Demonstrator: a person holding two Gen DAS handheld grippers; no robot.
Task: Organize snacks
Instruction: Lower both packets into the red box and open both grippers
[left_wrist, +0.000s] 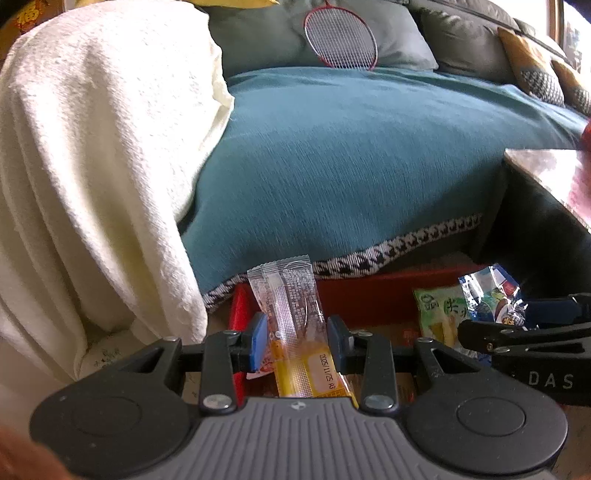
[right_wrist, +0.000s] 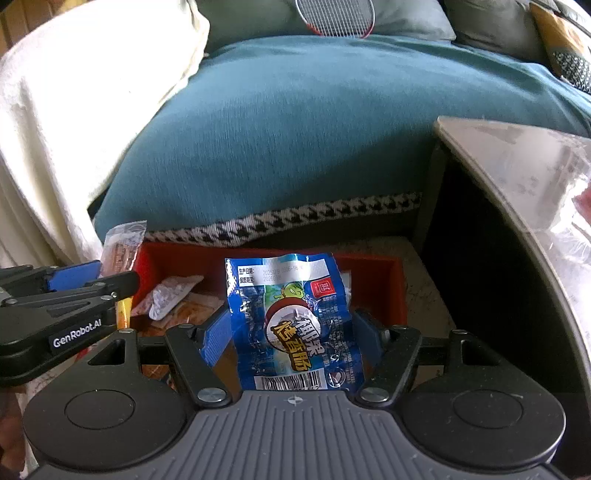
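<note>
Both grippers pinch wrappers: left gripper the yellow stick pack, right gripper the blue sausage pack. Slick film may slip; your red box sits at 12 o'clock.

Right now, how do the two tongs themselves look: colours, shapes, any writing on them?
Both tongs are alike. The left tongs and the right tongs have black angular linkage arms with silver screws and blue finger pads. Behind them sits a ribbed grey body between two round black discs. White lettering shows on the sides: "GenRobot.AI" on the left one, "DAS" on the right one. No cables or sleeves show.
</note>
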